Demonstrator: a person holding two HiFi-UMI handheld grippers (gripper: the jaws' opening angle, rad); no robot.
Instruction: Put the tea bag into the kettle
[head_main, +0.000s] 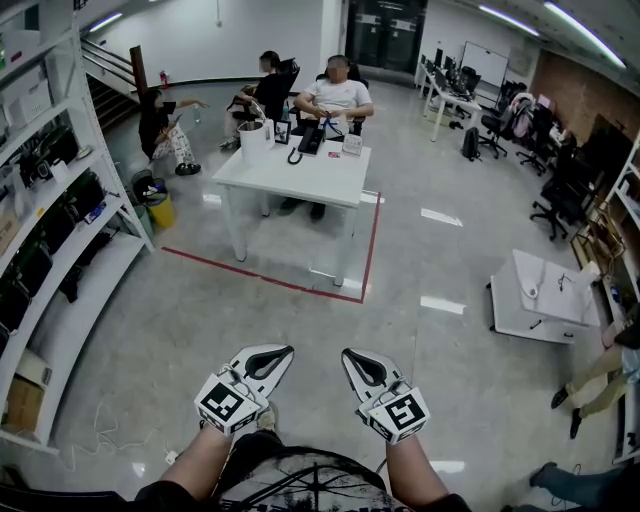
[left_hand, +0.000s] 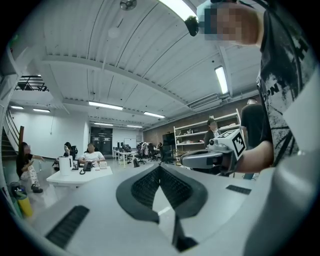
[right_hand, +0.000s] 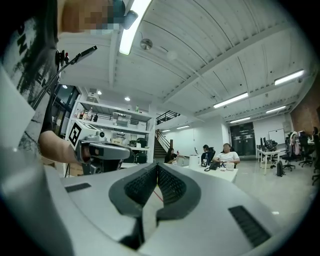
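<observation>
The white kettle (head_main: 254, 139) stands on the far left end of a white table (head_main: 318, 180), well ahead of me across the floor. No tea bag can be made out among the small items on the table. My left gripper (head_main: 281, 354) and right gripper (head_main: 350, 357) are held level side by side at the bottom of the head view, far from the table. Both are shut with nothing between the jaws. In the left gripper view the jaws (left_hand: 160, 167) meet, with the kettle (left_hand: 65, 165) small at the left. In the right gripper view the jaws (right_hand: 156, 167) also meet.
A black phone (head_main: 310, 138) and small cards sit on the table beside the kettle. Two people sit behind the table and a third at the left. Red tape (head_main: 290, 284) marks the floor around the table. Shelving (head_main: 50, 250) runs along the left, and a low white stand (head_main: 540, 295) is at the right.
</observation>
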